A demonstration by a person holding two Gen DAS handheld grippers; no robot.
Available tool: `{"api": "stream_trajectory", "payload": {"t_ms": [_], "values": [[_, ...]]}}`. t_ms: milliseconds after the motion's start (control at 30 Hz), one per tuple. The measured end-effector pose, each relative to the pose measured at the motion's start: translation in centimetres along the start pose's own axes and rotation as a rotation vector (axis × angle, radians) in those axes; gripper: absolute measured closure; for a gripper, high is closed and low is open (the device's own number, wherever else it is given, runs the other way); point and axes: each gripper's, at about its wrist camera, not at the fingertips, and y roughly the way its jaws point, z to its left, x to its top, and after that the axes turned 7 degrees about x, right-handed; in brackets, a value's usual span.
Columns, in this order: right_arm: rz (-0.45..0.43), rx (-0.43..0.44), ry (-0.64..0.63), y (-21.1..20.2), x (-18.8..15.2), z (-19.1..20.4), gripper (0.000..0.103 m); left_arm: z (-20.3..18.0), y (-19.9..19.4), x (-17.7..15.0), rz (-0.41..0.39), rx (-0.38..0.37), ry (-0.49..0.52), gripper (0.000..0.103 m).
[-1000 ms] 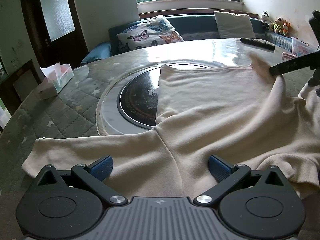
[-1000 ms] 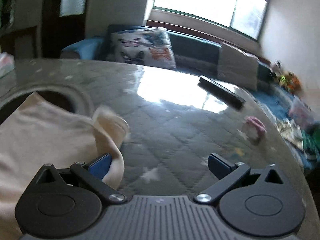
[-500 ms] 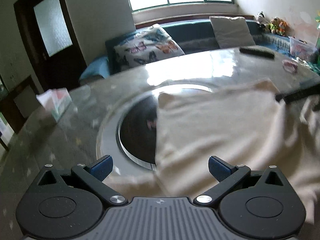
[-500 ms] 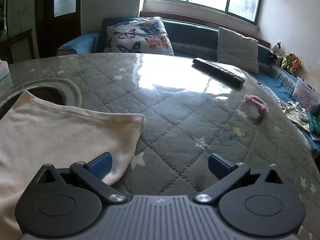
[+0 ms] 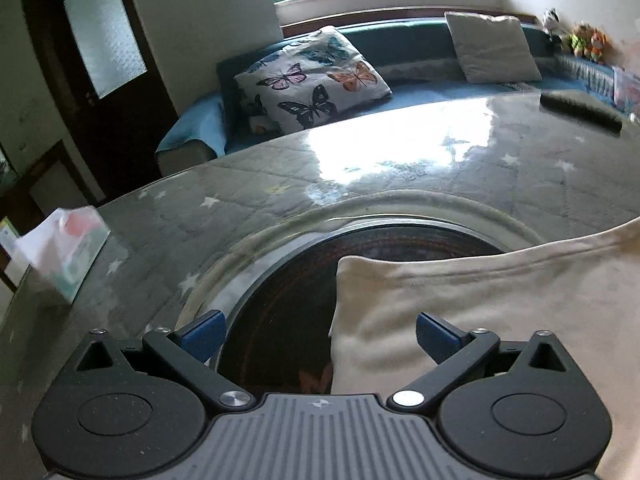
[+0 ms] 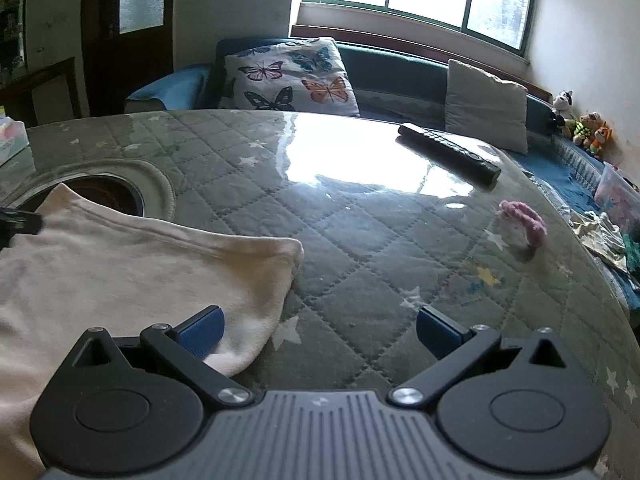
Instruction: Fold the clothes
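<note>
Jaws spread wide on both grippers, nothing clamped between either pair. Left gripper (image 5: 318, 330) low over the dark round inset (image 5: 280, 300) in the surface, near left corner of the cream garment (image 5: 480, 300) lying just between its blue pads. Right gripper (image 6: 320, 326) low at the opposite side, left pad over the garment's right corner (image 6: 280, 252), right pad over bare quilted surface (image 6: 380, 240).

Garment spread flat across the middle of the surface, far edge running straight from one corner to the other with a stitched hem visible; partly covering the inset. Both far corners squared and lying down. Near part of the cloth hidden under the gripper bodies, so layers and sleeves not readable from these views.

Step in hand, judged: either a fold just laid and released, or corners lined up for a grab. Same scene fits both.

Next move, whichever it is, calls for both grippers working level and together, pinching only the intended layers at the corners and keeping the hem line straight.

Remote control (image 6: 448, 152), pink scrunchie (image 6: 520, 224) and tissue box (image 5: 64, 252) well apart from the cloth.
</note>
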Motion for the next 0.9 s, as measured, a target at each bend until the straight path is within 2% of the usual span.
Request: {"api": "stream_trajectory", "payload": {"t_ms": [100, 200, 267, 300, 333, 367, 567, 833, 900], "values": [[-0.008, 0.01, -0.007, -0.2, 0.2, 0.1, 0.0, 0.2, 1.0, 0.1, 0.009, -0.04, -0.018, 0.012], [-0.013, 0.013, -0.007, -0.3, 0.3, 0.0, 0.0, 0.5, 1.2, 0.2, -0.003, -0.079, -0.042, 0.032], [-0.015, 0.014, -0.006, -0.3, 0.4, 0.0, 0.0, 0.5, 1.2, 0.2, -0.016, -0.097, -0.044, 0.063], [-0.017, 0.015, -0.006, -0.3, 0.4, 0.0, 0.0, 0.5, 1.2, 0.2, -0.02, -0.103, -0.043, 0.069], [-0.018, 0.016, -0.005, -0.3, 0.5, 0.0, 0.0, 0.4, 1.1, 0.2, -0.024, -0.105, -0.041, 0.082], [-0.019, 0.017, -0.005, -0.3, 0.5, -0.1, 0.0, 0.4, 1.1, 0.2, -0.028, -0.097, -0.037, 0.09], [-0.016, 0.028, -0.008, -0.4, 0.3, -0.1, 0.0, 0.9, 1.5, 0.2, -0.051, 0.001, -0.011, 0.098], [-0.005, 0.081, -0.045, -1.1, -0.2, 1.2, 0.0, 3.3, 2.7, 0.2, -0.021, 0.08, -0.043, 0.098], [-0.002, 0.095, -0.054, -1.3, -0.4, 1.5, 0.0, 3.4, 2.8, 0.1, -0.023, 0.088, -0.04, 0.093]]}}
